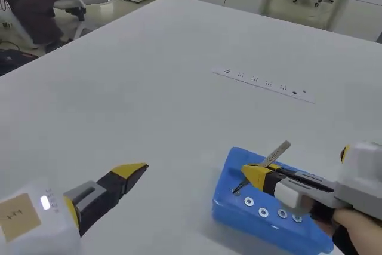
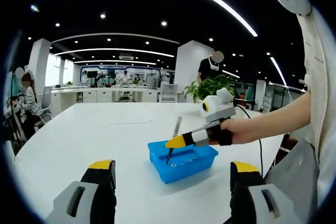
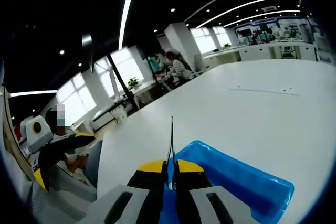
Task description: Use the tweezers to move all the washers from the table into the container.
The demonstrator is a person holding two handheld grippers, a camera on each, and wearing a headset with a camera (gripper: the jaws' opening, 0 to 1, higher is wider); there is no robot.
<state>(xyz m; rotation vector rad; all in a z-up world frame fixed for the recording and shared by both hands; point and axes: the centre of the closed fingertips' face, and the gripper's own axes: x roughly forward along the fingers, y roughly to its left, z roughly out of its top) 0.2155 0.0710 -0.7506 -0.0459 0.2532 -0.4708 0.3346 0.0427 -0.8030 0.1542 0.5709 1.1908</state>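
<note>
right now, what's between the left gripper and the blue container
Bare white table; the head view shows nothing between the left gripper and the blue container.

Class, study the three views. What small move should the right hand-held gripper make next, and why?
Probably lift the tweezers straight up, clear of the blue container. The right hand-held gripper is shut on them, their tip is down inside the container, and the four washers in view lie on its floor. Whether the tip holds a washer is too small to tell.
</note>
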